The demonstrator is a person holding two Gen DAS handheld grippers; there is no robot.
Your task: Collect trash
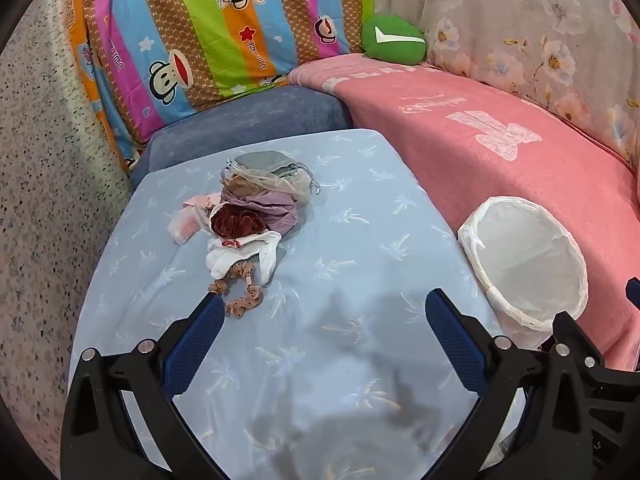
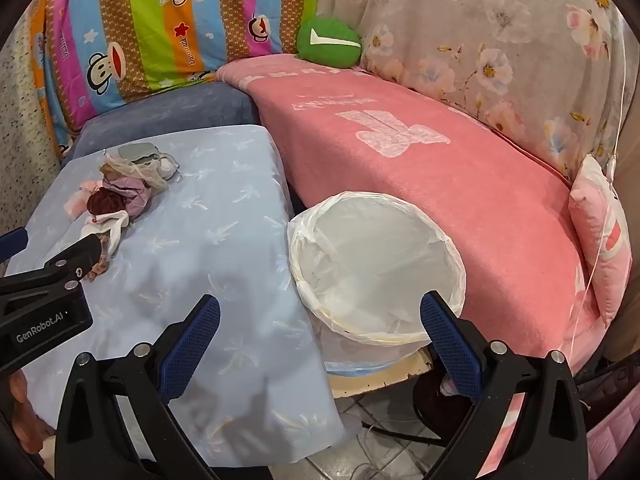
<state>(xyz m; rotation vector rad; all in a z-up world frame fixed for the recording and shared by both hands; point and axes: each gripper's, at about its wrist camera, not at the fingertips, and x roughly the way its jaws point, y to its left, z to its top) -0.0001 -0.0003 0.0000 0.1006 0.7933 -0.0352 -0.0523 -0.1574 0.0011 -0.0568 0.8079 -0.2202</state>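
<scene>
Left gripper (image 1: 324,312) gapes; trash pile (image 1: 252,216) runs lengthwise away.

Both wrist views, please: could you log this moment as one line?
left gripper: open, empty | right gripper: open, empty | pile of small cloth scraps: untouched on pale blue sheet | white-lined bin: empty

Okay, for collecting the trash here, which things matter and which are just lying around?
Matter: pile of scraps on the blue table; lined bin; open left gripper; open right gripper.
Lying around: green cushion; pink blanket; striped monkey quilt.
</scene>
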